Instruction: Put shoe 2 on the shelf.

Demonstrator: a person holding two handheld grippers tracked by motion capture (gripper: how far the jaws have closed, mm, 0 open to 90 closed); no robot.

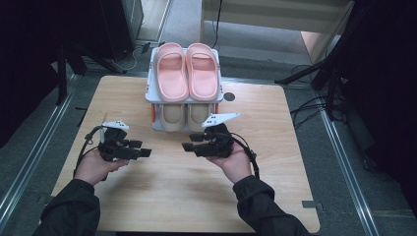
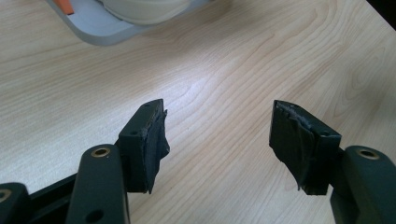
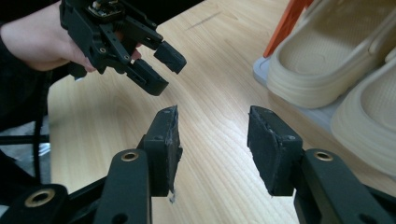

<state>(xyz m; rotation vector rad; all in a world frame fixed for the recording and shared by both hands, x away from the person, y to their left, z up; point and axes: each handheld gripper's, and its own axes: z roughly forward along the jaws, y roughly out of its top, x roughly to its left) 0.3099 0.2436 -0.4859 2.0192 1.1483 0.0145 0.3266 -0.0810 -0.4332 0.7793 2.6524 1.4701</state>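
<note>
The left gripper (image 1: 145,153) is hovering over the wooden table (image 1: 162,187), jaws spread wide with nothing between them. To its right, the right gripper (image 1: 187,146) is likewise gaping empty — just in front of the shoe rack (image 1: 149,93), where beige slippers (image 1: 181,118) are sitting below and pink slippers (image 1: 187,71) on top.

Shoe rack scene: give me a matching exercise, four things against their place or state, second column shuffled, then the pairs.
Things:
1. pink slippers
2. beige slippers
3. left gripper
4. right gripper

Places or states:
A. lower shelf of the rack
B. open, over bare table, near the rack's corner
C. top shelf of the rack
D. open, nothing between the jaws, beige slippers just beside it

Pairs: 1-C, 2-A, 3-B, 4-D
</note>
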